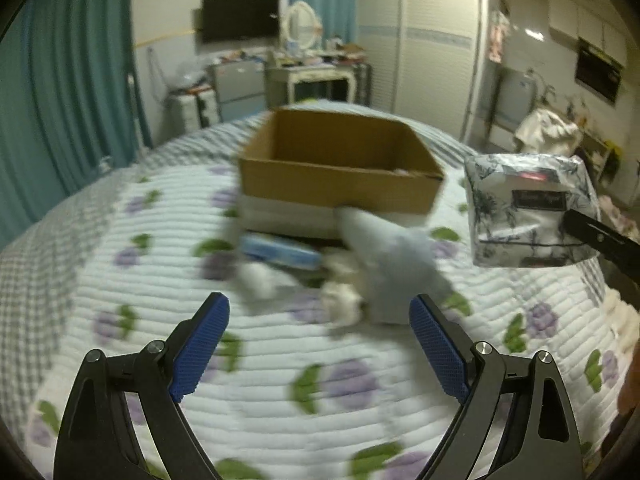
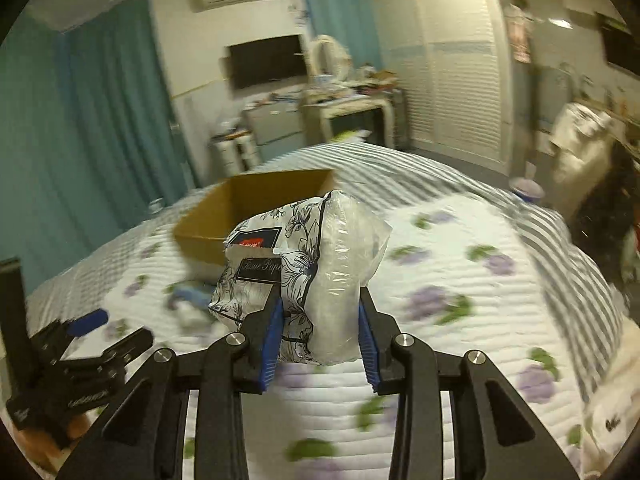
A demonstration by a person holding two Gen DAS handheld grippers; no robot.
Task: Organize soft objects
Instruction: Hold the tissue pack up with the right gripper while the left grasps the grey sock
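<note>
An open cardboard box stands on the floral quilt; it also shows in the right wrist view. In front of it lie a grey-blue soft toy, white fluffy pieces and a light blue pack, all blurred. My left gripper is open and empty, just short of the toy. My right gripper is shut on a floral tissue pack, held above the bed to the right of the box; the pack also shows in the left wrist view.
The bed's quilt fills the foreground. Teal curtains hang on the left. A dresser with a mirror and a white wardrobe stand beyond the bed. The left gripper shows at lower left in the right wrist view.
</note>
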